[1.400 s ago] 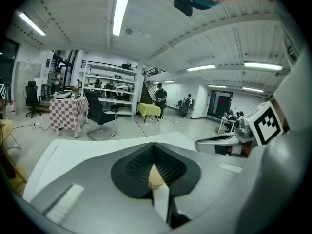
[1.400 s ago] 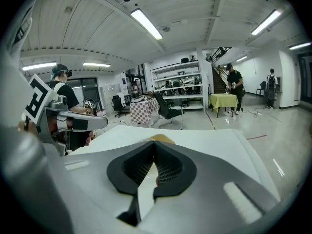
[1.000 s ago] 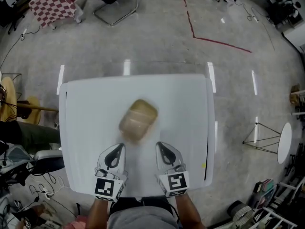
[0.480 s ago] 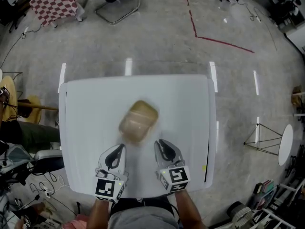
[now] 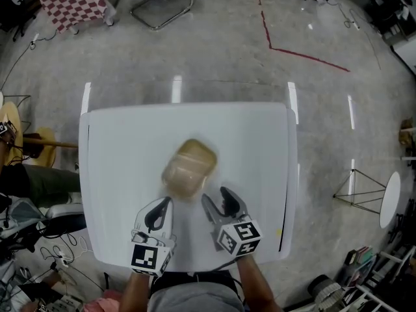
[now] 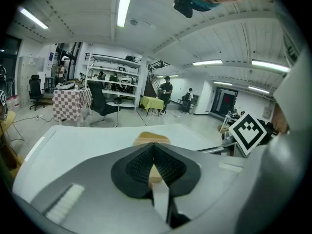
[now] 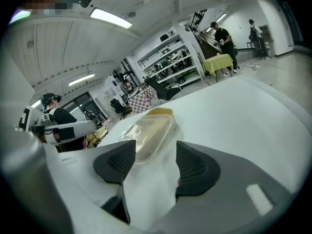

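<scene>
My right gripper (image 5: 215,195) has its jaws wide, aimed at the bagged bread (image 5: 188,168) mid-table (image 5: 253,142), just short of it. Left gripper (image 5: 162,205) has jaws together, empty. Risk, I'd say: pinching only slick film, so the bag slides, or the bread gets squashed.

Just ahead of the left gripper (image 6: 154,151), its pressed-together jaws hide most of the clear-wrapped tan package (image 6: 152,139); contents too blurred to identify
</scene>
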{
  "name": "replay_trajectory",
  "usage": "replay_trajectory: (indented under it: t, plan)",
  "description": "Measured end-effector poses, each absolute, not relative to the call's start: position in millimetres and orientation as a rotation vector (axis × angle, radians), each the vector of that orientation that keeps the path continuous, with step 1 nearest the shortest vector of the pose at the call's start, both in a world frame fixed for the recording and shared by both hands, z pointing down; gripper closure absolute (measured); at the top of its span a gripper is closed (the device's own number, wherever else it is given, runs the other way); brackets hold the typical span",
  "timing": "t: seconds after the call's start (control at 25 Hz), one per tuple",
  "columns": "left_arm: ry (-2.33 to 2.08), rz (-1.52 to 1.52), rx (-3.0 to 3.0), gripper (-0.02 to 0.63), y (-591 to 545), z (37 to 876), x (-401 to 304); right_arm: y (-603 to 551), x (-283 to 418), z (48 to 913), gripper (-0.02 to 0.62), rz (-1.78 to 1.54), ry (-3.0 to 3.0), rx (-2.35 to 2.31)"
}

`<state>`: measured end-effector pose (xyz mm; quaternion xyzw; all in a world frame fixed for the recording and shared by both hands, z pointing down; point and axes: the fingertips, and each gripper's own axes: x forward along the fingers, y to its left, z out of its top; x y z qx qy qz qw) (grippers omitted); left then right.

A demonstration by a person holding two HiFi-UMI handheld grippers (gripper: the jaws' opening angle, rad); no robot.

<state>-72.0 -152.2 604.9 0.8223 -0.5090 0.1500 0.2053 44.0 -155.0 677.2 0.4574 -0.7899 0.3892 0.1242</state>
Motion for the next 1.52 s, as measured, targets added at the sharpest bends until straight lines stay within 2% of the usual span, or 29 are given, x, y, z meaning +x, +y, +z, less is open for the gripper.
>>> replay_trajectory:
  t: [0.48, 1.2, 1.52]
  plan:
    - [-1.419, 0.432, 2.258, 0.594, -162, 614, -79, -164, 30, 687, 0.319, 1.16, -2.299, 1.264]
    - [-1.438, 0.417, 2.268, 0.594, -162, 607, -87, -164, 24, 674, 0.453, 1.21, -2.324, 1.232]
    - [-1.436, 0.415, 2.282, 0.594, -159, 599, -93, -162, 19, 665, 0.483, 1.2, -2.336, 1.253]
